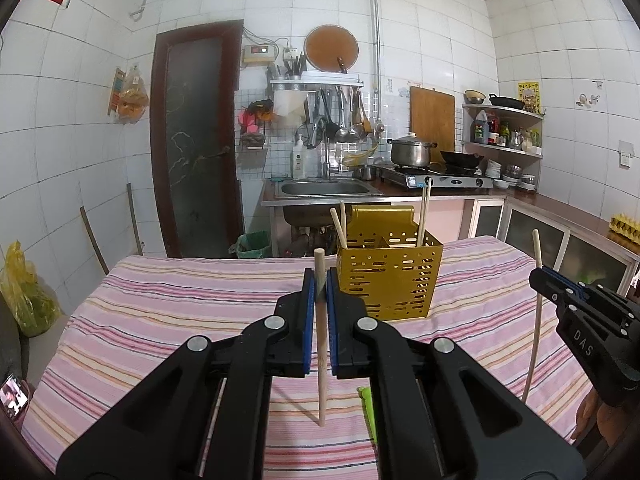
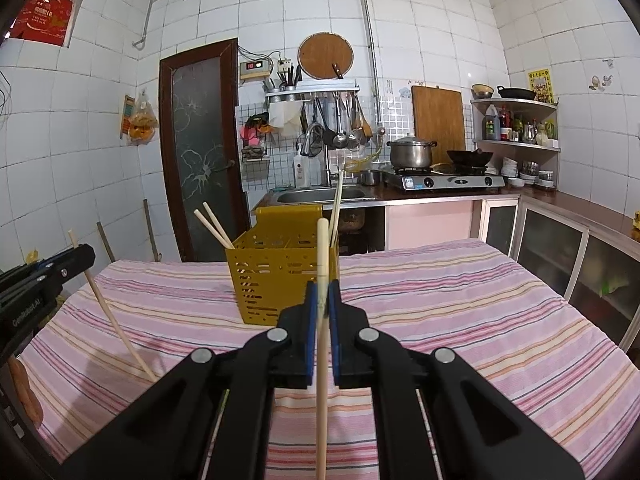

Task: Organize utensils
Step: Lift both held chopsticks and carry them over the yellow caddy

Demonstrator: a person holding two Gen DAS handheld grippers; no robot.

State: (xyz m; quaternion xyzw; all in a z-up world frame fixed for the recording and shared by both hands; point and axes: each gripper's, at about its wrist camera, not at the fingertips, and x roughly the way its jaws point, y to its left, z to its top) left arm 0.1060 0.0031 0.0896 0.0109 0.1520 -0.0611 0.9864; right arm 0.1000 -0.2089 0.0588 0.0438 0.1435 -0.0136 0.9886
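A yellow perforated utensil holder (image 1: 386,274) (image 2: 276,276) stands on the striped tablecloth with several wooden chopsticks (image 1: 422,216) (image 2: 214,224) sticking out of it. My left gripper (image 1: 320,284) is shut on an upright wooden chopstick (image 1: 321,352), whose lower tip rests on the cloth; it is near the holder's left front. My right gripper (image 2: 322,296) is shut on another upright chopstick (image 2: 322,360), in front of the holder. Each gripper shows at the edge of the other view, the right gripper (image 1: 538,276) and the left gripper (image 2: 80,252), both pinching their sticks.
The table (image 1: 180,300) is covered in pink striped cloth. A green object (image 1: 370,408) lies on it under my left gripper. A phone (image 1: 14,396) sits at the left edge. Behind are a sink (image 1: 328,188), a stove with pots (image 1: 436,176) and cabinets at the right.
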